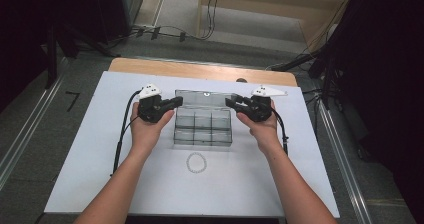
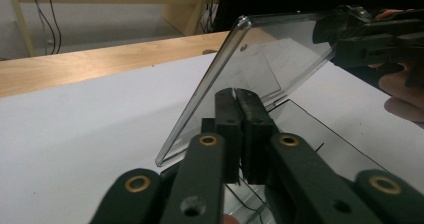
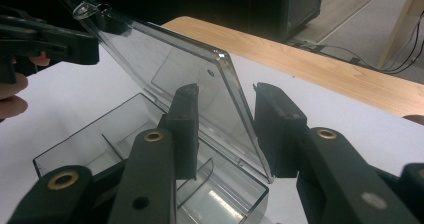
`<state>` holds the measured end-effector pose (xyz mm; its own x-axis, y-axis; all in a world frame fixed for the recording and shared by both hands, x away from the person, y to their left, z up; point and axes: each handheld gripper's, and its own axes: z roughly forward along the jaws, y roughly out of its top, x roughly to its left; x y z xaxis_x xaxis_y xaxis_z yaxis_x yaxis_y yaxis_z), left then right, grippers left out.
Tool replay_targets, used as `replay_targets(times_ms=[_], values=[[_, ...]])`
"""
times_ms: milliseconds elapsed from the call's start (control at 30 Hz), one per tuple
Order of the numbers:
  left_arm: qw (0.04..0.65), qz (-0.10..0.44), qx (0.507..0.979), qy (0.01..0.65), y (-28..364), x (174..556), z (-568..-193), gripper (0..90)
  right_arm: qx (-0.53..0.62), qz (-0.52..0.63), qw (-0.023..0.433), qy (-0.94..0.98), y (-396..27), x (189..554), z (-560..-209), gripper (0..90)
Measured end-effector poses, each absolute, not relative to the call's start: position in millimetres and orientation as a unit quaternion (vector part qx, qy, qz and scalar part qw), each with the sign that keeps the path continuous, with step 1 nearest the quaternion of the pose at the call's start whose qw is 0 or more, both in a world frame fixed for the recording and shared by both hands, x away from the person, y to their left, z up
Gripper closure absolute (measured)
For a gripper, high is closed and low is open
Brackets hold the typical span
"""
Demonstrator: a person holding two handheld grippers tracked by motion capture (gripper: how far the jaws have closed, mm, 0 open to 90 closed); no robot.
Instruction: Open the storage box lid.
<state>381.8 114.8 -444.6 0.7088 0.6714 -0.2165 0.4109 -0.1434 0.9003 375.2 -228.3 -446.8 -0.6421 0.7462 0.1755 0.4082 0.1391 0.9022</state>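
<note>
Black jaws of the left hand-held gripper [image 2: 239, 96] pinch the lid [image 2: 260, 64] upright; the right hand-held gripper [image 3: 227, 121] straddles its edge, spread, steadying the box [image 1: 202, 129]

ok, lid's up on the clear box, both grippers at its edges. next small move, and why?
Probably finish closing the right gripper on the lid. Its jaws straddle the lid's side edge with a gap at each pad, while the left gripper is pinched shut at the opposite edge. The lid leans back only partway over the box, so a grip on both sides should steady it before any further swing.
</note>
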Motion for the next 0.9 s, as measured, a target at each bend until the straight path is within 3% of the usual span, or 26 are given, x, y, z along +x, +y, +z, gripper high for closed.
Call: replay_targets(times_ms=[200,333,500,667,900], values=[[0.537,0.121,0.748,0.372,126,385,-453,60.9,0.390,0.528,0.159,0.738,-229,377,-447,62.5],[0.541,0.141,0.741,0.373,125,392,-457,51.9,0.389,0.531,0.155,0.737,-230,379,-449,62.5],[0.525,0.136,0.753,0.372,118,403,-467,51.7,0.392,0.529,0.155,0.737,-230,382,-450,62.8],[0.530,0.105,0.751,0.381,115,413,-477,60.4,0.397,0.526,0.151,0.737,-230,385,-454,62.8],[0.535,0.094,0.749,0.379,115,419,-482,63.7,0.411,0.522,0.144,0.733,-230,391,-462,64.6]])
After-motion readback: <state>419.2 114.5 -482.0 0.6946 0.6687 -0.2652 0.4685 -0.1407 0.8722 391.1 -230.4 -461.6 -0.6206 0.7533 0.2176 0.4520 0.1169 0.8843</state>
